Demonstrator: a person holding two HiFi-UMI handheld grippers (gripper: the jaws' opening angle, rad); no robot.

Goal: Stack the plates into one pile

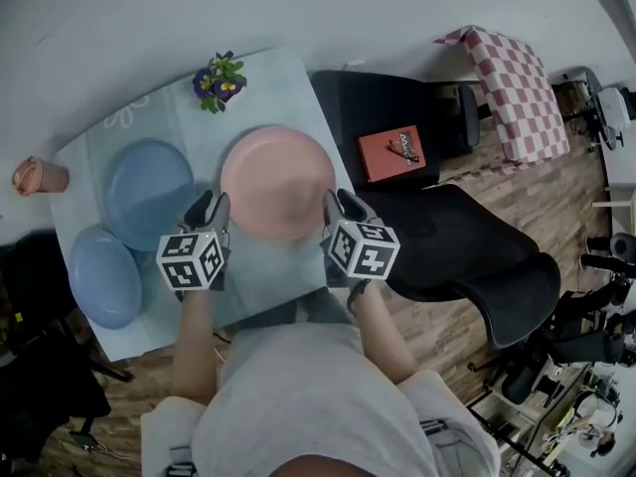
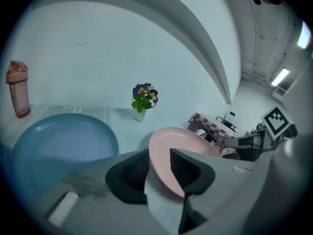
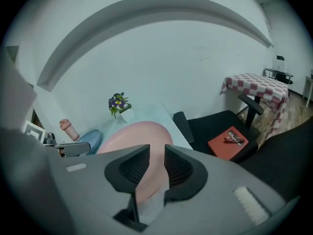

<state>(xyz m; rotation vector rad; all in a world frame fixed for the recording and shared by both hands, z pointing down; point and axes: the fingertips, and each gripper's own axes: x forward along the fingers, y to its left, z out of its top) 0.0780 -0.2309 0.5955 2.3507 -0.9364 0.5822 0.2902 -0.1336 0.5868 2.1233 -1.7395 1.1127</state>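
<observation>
Left gripper (image 1: pixel 211 208) and right gripper (image 1: pixel 341 205) straddle the pink plate (image 1: pixel 276 179) at 8 and 4 o'clock, jaws apart, rim unclamped — squeeze both evenly, lift level.

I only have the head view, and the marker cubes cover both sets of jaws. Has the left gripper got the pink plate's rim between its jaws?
Observer: Yes. In the left gripper view the rim of the round pink plate runs between the jaws of the left gripper, which stand apart, not clamped.
Operator: And the right one?
Observer: Same there. The right gripper has its jaws either side of the rim, apart too, not yet squeezing it.
</observation>
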